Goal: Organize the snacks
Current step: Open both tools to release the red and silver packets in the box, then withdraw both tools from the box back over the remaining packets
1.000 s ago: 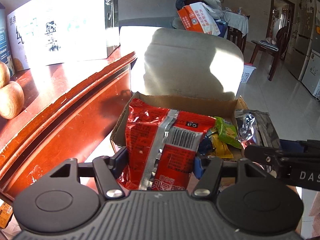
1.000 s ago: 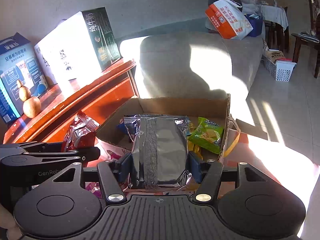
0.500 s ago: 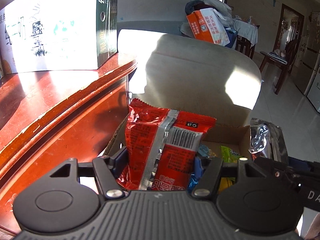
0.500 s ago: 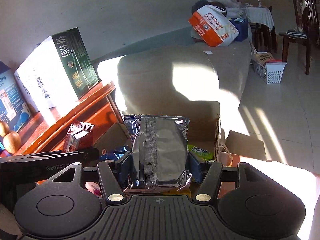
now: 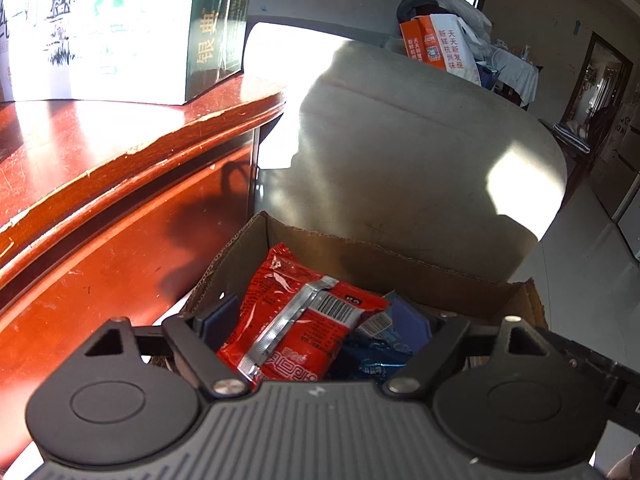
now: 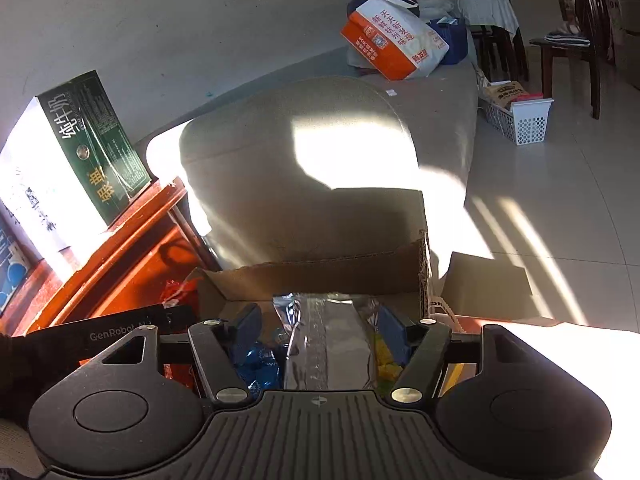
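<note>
I am dropping two snacks into the cardboard box (image 5: 404, 258). My left hand-held gripper (image 5: 316, 330) is opening, the red packet (image 5: 296, 328) loose between its jaws; my right hand-held gripper (image 6: 320, 330) is opening around the silver packet (image 6: 332, 340). Next, I judge, both must lift clear.

Red snack packet (image 5: 298, 328): glossy red, silver seam strip, white barcode panel, white lettering. Silver packet (image 6: 330, 344): plain metallic foil, ribbed centre seam. Blue wrappers (image 6: 256, 364) at its 9 o'clock; yellow packet (image 6: 386, 360) at its 3 o'clock. Cardboard box (image 5: 400, 260): plain brown. Table (image 5: 100, 152): polished red-brown, chipped pale edge. Milk carton (image 6: 96, 140): dark green side, gold characters, white face. Both claws: black.
</note>
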Demonstrator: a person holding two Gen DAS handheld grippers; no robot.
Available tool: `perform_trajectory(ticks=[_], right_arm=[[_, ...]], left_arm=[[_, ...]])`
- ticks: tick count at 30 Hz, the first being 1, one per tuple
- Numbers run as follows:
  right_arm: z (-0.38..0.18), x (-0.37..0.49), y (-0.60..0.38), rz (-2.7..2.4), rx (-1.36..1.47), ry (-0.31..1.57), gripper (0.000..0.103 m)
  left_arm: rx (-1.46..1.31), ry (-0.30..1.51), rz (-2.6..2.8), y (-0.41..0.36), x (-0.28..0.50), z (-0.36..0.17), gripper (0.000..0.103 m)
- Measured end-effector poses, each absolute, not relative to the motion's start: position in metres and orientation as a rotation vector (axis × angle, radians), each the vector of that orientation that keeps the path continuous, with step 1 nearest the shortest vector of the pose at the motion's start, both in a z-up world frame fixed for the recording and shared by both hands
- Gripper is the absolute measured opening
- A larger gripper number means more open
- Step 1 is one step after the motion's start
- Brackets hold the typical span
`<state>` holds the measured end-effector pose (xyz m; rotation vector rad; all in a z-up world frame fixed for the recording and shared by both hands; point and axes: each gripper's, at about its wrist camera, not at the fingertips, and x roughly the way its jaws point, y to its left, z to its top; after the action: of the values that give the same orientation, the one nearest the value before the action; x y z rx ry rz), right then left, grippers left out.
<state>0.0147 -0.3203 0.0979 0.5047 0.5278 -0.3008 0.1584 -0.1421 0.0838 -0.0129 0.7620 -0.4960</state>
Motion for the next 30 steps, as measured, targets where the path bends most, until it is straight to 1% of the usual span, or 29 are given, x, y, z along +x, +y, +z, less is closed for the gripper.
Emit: perform_trajectory(ticks=[1,5,10,14,21,30], right_arm=[[0.100,0.013,-0.320,-0.301,0.505,0.526,0.074],[0.106,0.007,-0.319,-0.279,0.482,0.526,0.074],[0.109,-0.005,-0.320,-0.252,0.461,0.546,0.075],[0.109,-0.020,-0.322,-0.249,0.456,0.571,0.078],[0.103,-0.046,-0.325,-0.247,0.448,0.625,0.079],[0.076,-0.064,-0.330,-0.201,0.493,0.730,0.081]], left_arm=[[-0.009,0.752,-0.500,-0.142,0.156,0.087,0.083],[0.047,0.717,-0.497,-0.140,0.142,0.100,0.085],[0.086,0.715,-0.511,-0.128,0.127,0.105,0.085],[0.111,0.731,-0.502,-0.114,0.119,0.103,0.085],[0.139,0.752,-0.512,-0.082,0.098,0.100,0.085],[0.168,0.834,-0.520,-0.050,0.084,0.078,0.085]])
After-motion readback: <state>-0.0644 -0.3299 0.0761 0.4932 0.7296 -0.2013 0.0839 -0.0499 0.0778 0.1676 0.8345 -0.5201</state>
